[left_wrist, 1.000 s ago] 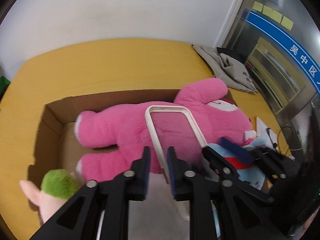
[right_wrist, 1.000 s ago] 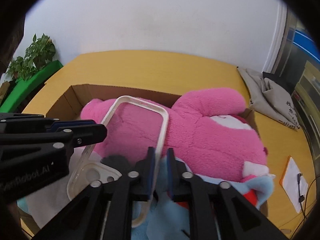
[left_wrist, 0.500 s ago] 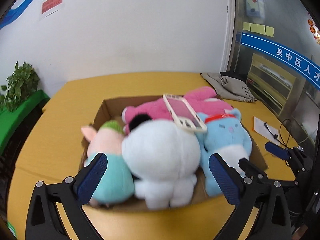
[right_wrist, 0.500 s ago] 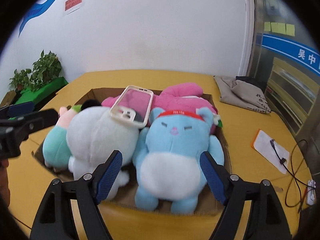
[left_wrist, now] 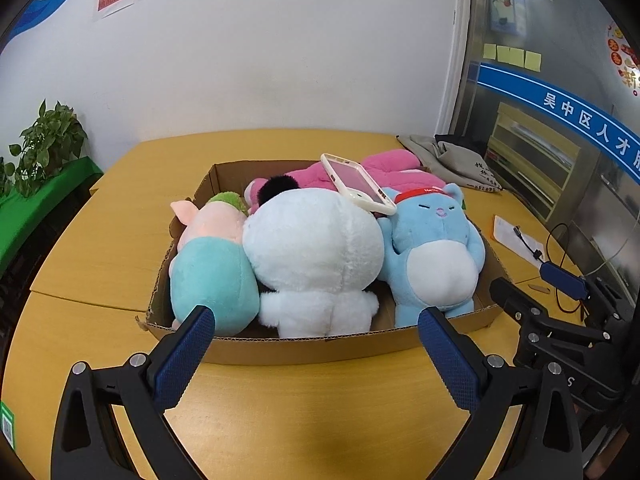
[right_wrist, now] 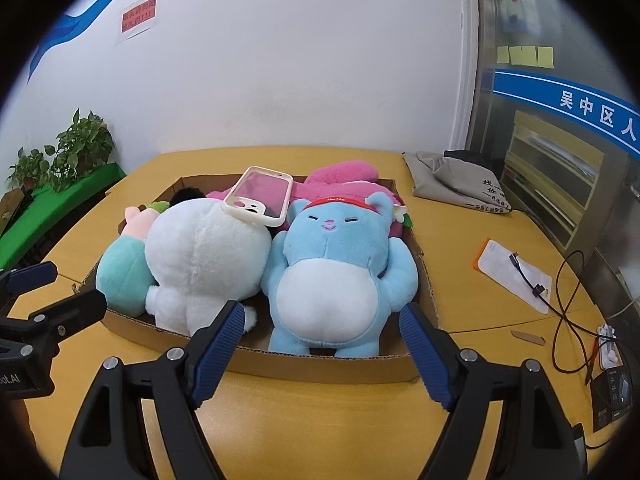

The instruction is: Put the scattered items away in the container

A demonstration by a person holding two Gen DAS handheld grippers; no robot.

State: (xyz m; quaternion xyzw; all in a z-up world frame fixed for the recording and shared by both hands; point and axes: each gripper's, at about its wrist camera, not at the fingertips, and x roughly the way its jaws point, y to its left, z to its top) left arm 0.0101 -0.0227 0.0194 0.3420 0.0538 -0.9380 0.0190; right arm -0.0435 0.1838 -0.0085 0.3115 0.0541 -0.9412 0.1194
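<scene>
A cardboard box [left_wrist: 304, 346] [right_wrist: 320, 364] on the yellow table holds several plush toys: a white one [left_wrist: 316, 252] [right_wrist: 208, 252], a blue one [left_wrist: 432, 252] [right_wrist: 336, 264], a teal and pink pig [left_wrist: 212, 264] [right_wrist: 124, 264] and a pink one [left_wrist: 396, 172] [right_wrist: 344, 176] at the back. A cream phone case [left_wrist: 356, 184] [right_wrist: 260, 196] lies on top of the toys. My left gripper [left_wrist: 316, 352] is open and empty in front of the box. My right gripper [right_wrist: 320, 348] is open and empty too, and also shows in the left wrist view [left_wrist: 560, 300].
A grey cloth bag [right_wrist: 456, 180] [left_wrist: 452, 160] lies at the table's back right. A white packet with a cable [right_wrist: 516, 276] [left_wrist: 516, 240] and loose wires [right_wrist: 568, 320] lie at the right. Potted plants [right_wrist: 64, 156] on a green stand are at the left.
Both grippers have let go of the phone case, opened wide and drawn back from the box. The case now rests on the plush toys.
</scene>
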